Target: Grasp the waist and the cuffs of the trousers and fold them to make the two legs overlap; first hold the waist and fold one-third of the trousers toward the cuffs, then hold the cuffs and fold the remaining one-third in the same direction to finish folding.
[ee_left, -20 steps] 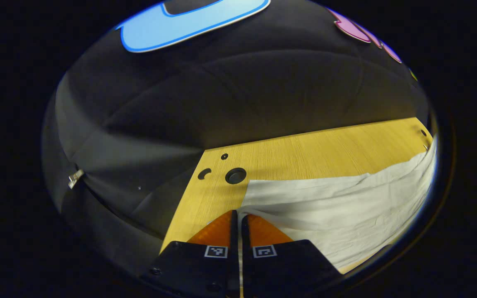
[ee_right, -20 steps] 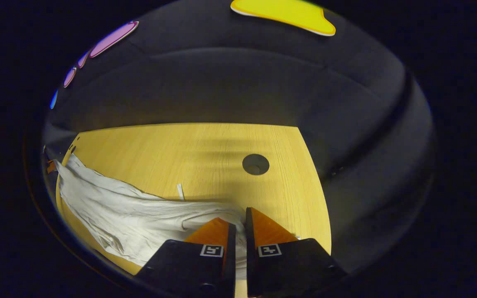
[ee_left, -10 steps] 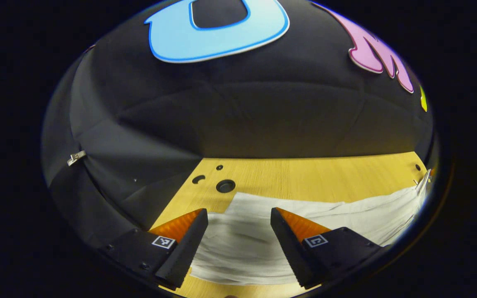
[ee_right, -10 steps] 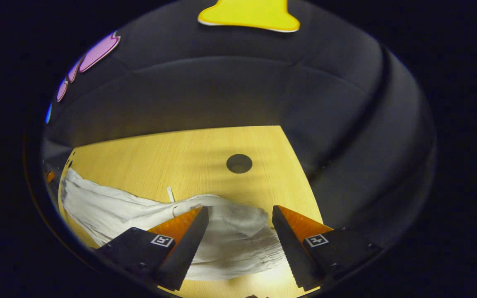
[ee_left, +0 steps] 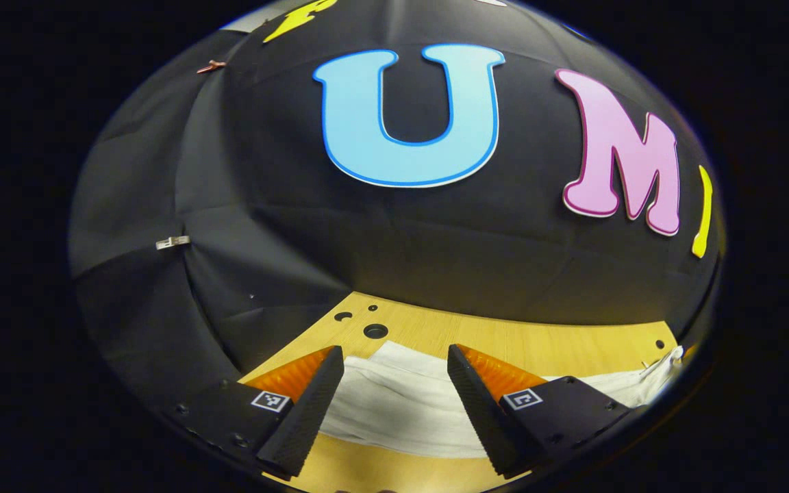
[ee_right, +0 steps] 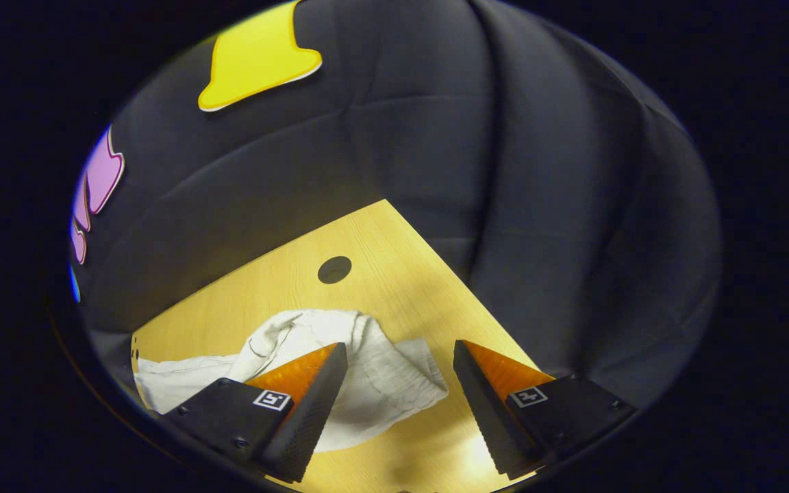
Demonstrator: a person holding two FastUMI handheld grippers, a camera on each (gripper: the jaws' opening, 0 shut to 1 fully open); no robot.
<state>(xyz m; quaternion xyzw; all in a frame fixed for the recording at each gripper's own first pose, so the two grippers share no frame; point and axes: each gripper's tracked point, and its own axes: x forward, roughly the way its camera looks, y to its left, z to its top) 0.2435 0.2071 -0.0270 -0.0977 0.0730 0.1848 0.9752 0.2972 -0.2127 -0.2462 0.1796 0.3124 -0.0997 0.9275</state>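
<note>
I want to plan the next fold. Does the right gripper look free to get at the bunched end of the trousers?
Probably yes. The right gripper is open, and the bunched end of the trousers lies on the table just ahead between its fingers, with nothing over it.

Left gripper view: the two-finger left gripper (ee_left: 394, 349) is showing a pair of wedge-shaped fingers (ee_left: 298, 373), each tapering to a point and bearing a finely ribbed inner face. Each finger is sitting on a matte black angular carrier block (ee_left: 230, 418), which is carrying a small square black-and-white marker (ee_left: 270, 400) and round recessed screws (ee_left: 233, 438).

Right gripper view: the two-finger right gripper (ee_right: 400, 344) is presenting the same build, with tapering ribbed fingers (ee_right: 298, 373), black carrier blocks (ee_right: 566, 418), square markers (ee_right: 530, 396) and recessed screws (ee_right: 235, 441).
</note>
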